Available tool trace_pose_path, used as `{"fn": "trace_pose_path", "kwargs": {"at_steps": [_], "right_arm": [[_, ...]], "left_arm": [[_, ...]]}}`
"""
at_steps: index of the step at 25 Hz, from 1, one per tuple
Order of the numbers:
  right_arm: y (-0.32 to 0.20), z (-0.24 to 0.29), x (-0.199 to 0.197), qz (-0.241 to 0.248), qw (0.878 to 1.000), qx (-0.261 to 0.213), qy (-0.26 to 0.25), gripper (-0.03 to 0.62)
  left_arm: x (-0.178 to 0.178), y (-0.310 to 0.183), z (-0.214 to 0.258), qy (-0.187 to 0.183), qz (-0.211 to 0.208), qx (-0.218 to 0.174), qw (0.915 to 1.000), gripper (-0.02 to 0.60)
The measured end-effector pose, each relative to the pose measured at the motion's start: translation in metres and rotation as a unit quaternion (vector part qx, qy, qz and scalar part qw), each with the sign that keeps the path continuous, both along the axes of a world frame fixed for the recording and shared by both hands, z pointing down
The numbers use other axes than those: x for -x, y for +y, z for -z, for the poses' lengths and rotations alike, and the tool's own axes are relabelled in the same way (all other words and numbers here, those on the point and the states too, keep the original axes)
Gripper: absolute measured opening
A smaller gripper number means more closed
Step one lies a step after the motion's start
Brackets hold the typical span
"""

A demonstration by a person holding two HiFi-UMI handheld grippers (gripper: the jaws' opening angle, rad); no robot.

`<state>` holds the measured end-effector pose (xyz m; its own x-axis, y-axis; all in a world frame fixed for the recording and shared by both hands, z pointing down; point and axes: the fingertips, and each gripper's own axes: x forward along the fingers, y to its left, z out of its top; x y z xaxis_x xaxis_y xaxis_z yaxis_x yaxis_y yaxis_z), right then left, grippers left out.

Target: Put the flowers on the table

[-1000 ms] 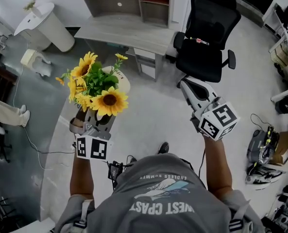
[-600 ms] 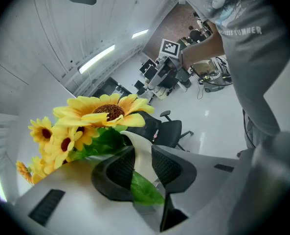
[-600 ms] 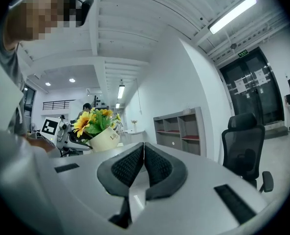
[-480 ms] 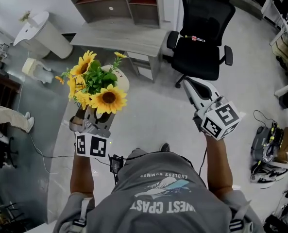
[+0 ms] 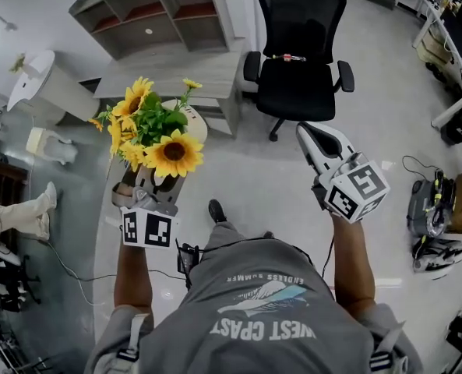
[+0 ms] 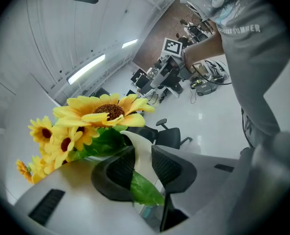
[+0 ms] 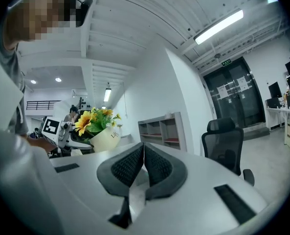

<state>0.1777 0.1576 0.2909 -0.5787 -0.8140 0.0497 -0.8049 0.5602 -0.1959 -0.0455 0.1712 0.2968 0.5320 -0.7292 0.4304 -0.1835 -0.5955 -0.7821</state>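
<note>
Gripping the white pot [image 5: 195, 125] by its rim, the left claw [image 6: 142, 151] has its jaws spread wide, one pad on each side of the wall, with a green leaf [image 6: 145, 190] just below them. Sunflowers [image 5: 159, 131] sit upright in the pot, held up over the floor [image 5: 246, 178] near the grey bench's [image 5: 185, 68] near edge, not on it. Right claw [image 7: 144, 154]: pads together, nothing between them, well apart from the pot. Black office chair [image 5: 297, 76] beyond it.
</note>
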Motion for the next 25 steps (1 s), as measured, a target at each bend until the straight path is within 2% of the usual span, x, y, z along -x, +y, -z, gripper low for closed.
{"fn": "trace_pose_path", "kwargs": {"at_steps": [6,8,16,25], "right_arm": [[-0.034,-0.005,0.0,-0.045,0.999,0.014,0.014,0.028],[-0.055,-0.006,0.008,-0.056,0.998,0.018,0.021,0.028],[-0.105,0.001,0.042,-0.084,0.996,0.027,0.034,0.028],[-0.097,-0.006,0.046,-0.097,0.994,0.018,0.038,0.028]], "left_arm": [[0.001,-0.055,-0.009,0.015,-0.041,0.007,0.999,0.118],[0.008,-0.083,-0.013,0.02,-0.054,0.011,0.9983,0.118],[0.034,-0.147,-0.014,0.036,-0.085,0.019,0.9955,0.118],[0.037,-0.153,-0.02,0.035,-0.098,0.009,0.9946,0.118]]}}
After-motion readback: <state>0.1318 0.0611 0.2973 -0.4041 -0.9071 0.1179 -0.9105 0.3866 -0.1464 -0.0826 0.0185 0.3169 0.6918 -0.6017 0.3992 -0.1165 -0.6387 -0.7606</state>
